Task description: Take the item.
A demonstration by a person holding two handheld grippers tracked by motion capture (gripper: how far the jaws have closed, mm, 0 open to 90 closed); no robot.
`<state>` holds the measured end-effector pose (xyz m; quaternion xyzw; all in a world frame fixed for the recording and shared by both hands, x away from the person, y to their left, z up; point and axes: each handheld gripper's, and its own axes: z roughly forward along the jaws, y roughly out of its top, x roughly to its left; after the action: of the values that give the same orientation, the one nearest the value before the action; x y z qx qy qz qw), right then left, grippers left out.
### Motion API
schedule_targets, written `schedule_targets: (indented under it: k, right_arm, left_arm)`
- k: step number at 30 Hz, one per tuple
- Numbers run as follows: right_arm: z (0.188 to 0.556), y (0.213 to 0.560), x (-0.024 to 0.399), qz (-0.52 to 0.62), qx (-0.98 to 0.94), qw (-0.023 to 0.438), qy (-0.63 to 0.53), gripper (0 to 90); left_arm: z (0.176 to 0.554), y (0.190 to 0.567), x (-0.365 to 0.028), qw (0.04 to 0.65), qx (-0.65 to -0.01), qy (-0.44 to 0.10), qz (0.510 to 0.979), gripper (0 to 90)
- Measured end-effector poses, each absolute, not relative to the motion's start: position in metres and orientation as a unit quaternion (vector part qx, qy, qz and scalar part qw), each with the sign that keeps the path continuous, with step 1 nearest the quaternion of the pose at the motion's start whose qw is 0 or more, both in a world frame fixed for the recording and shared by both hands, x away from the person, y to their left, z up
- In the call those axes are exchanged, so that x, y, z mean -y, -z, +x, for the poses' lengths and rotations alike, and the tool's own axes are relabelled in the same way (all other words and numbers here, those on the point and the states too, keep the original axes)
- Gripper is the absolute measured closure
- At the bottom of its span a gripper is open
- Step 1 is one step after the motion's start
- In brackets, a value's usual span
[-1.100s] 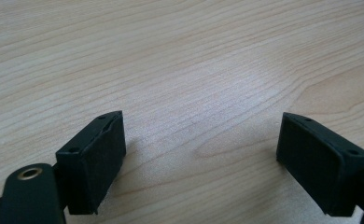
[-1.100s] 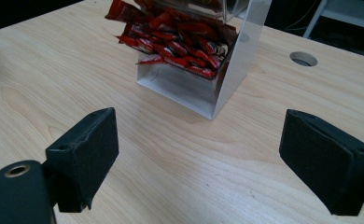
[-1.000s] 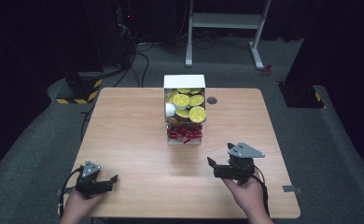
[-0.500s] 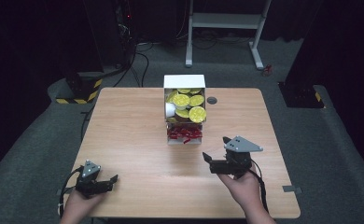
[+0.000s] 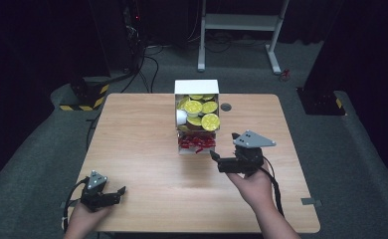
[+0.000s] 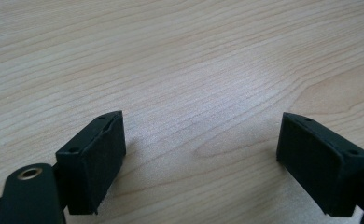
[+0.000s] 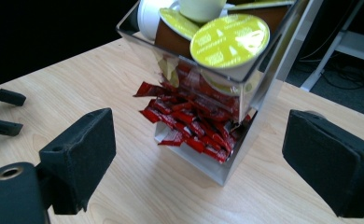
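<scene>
A clear dispenser (image 5: 178, 117) stands at the table's back middle, with yellow-lidded capsules (image 5: 202, 112) in its top and red sachets (image 5: 197, 143) spilling from its bottom slot. My right gripper (image 5: 217, 161) hovers open just right of and in front of the sachets, jaws pointing at them. In the right gripper view the sachets (image 7: 189, 126) lie between and beyond the open right gripper (image 7: 201, 154), under a capsule (image 7: 229, 39). My left gripper (image 5: 120, 194) rests open at the front left corner; the left gripper (image 6: 203, 149) holds nothing, only bare wood under it.
The wooden table (image 5: 142, 139) has a round cable hole (image 5: 226, 107) right of the dispenser. Behind the table stand a white desk frame (image 5: 242, 22) and a black-and-yellow striped base (image 5: 85, 94) on grey floor. The left gripper (image 7: 3, 112) is seen far left.
My right gripper has moved forward and left, closer to the dispenser's sachet slot. The left gripper has stayed where it was.
</scene>
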<state>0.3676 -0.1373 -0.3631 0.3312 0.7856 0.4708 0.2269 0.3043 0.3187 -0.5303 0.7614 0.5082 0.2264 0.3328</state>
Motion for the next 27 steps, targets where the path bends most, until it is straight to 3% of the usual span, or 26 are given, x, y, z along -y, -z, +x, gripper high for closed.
schedule_targets:
  k: [11, 16, 27]
  right_arm:
    - [0.380, 0.345, 0.126, 0.323, -0.781, 0.213, -0.490, 10.5]
    - [0.383, 0.341, 0.117, 0.314, -0.780, 0.236, -0.488, 14.2]
    - [0.399, 0.328, 0.091, 0.306, -0.779, 0.233, -0.495, 14.3]
  left_arm:
    - [0.304, 0.530, -0.319, 0.334, -0.508, -0.226, 0.761, 16.0]
    - [0.305, 0.530, -0.319, 0.334, -0.506, -0.226, 0.763, 16.0]
    - [0.305, 0.530, -0.319, 0.334, -0.506, -0.226, 0.763, 16.0]
